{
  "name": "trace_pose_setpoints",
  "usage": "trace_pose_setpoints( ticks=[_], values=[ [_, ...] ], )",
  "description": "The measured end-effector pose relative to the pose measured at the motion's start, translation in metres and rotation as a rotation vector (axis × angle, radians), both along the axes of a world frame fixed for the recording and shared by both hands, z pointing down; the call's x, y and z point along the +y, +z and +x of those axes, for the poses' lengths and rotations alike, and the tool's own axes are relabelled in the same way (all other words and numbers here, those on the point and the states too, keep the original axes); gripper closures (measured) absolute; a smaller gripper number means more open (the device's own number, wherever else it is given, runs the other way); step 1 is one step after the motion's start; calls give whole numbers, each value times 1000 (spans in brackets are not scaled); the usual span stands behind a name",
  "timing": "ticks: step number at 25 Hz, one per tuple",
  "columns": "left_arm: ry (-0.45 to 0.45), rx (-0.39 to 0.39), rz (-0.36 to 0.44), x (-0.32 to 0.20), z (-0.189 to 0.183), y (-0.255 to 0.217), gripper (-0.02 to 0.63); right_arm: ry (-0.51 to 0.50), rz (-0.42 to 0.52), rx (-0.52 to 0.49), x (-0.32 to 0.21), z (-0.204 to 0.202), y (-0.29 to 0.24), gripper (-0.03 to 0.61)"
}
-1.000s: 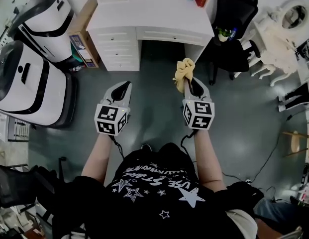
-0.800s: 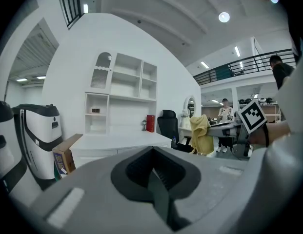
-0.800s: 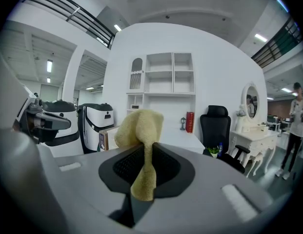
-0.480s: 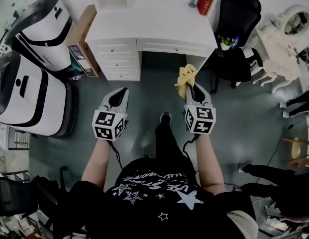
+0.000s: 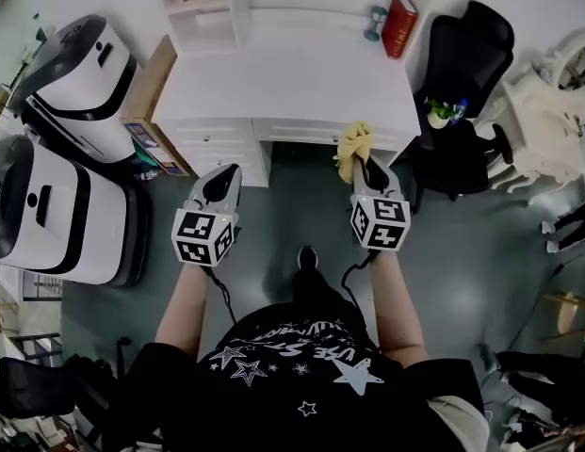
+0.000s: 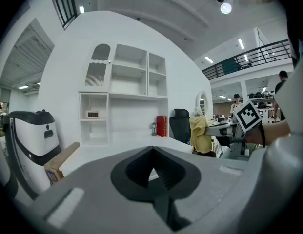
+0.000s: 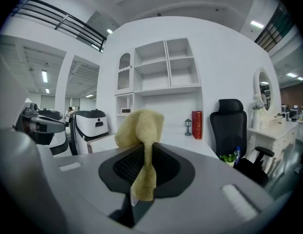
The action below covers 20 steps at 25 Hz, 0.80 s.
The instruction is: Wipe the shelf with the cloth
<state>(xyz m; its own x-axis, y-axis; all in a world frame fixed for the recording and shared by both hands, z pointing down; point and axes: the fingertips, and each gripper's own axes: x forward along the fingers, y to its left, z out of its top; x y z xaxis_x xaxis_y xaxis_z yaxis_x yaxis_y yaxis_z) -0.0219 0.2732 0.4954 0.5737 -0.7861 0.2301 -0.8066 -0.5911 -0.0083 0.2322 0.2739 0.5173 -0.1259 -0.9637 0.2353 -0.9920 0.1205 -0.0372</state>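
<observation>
Open floor (image 5: 271, 213); cloth (image 5: 354, 143) near desk (image 5: 292, 78) edge

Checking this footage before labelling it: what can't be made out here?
Head view: upper compartments of the shelf, cut off by the top edge.
Both gripper views: the display on the small device, too small to read.
Right gripper view: the pinched part of the cloth, hidden between the jaws.
</observation>
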Motion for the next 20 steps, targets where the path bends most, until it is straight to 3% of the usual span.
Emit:
trace_pose_setpoints(
  ticks=[10,20],
  values=[
    [-84,0,53,-132,48,-24,614,-79,37,2,-156,52,-22,503],
    [-177,17,50,-187,35,-40,614,-170,57,-61,-234,29,-28,503]
  ],
)
